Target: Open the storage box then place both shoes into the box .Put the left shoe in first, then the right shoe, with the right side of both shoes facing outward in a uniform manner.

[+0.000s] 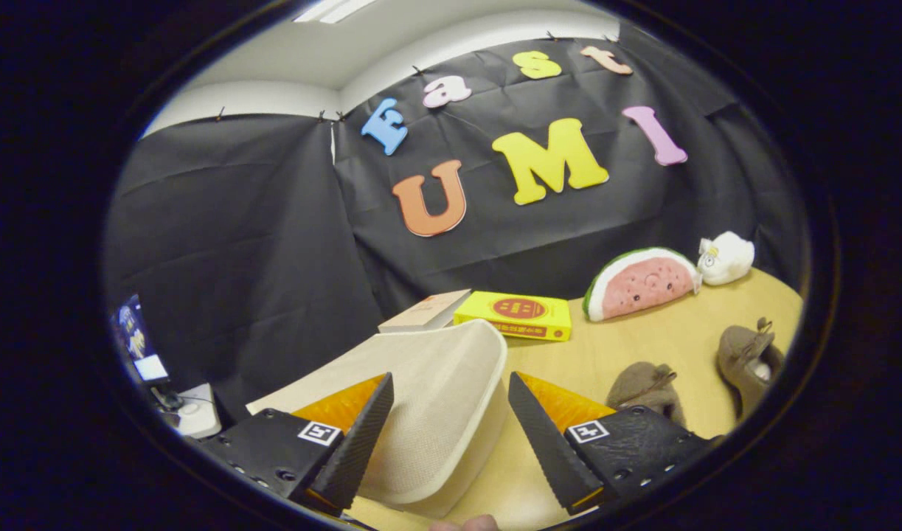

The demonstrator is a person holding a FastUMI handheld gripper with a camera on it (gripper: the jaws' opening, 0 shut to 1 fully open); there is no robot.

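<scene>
A cream fabric storage box (436, 398) with its lid down sits on the wooden table (628, 335), tilted in the view. My gripper (451, 377) is open, its two fingers wide apart and straddling the box's near rounded end. The right finger stands just beside the box's edge, and I cannot tell whether either finger touches it. Two brown fuzzy shoes lie to the right of the fingers: the nearer shoe (646, 387) just beyond the right finger, the other shoe (747, 360) further right by the table's edge.
Behind the box lie a yellow book (517, 315) and a pale book (425, 312). A watermelon plush (639, 282) and a white plush (725, 258) stand at the back right against the black cloth. A fingertip (469, 523) shows just below the fingers.
</scene>
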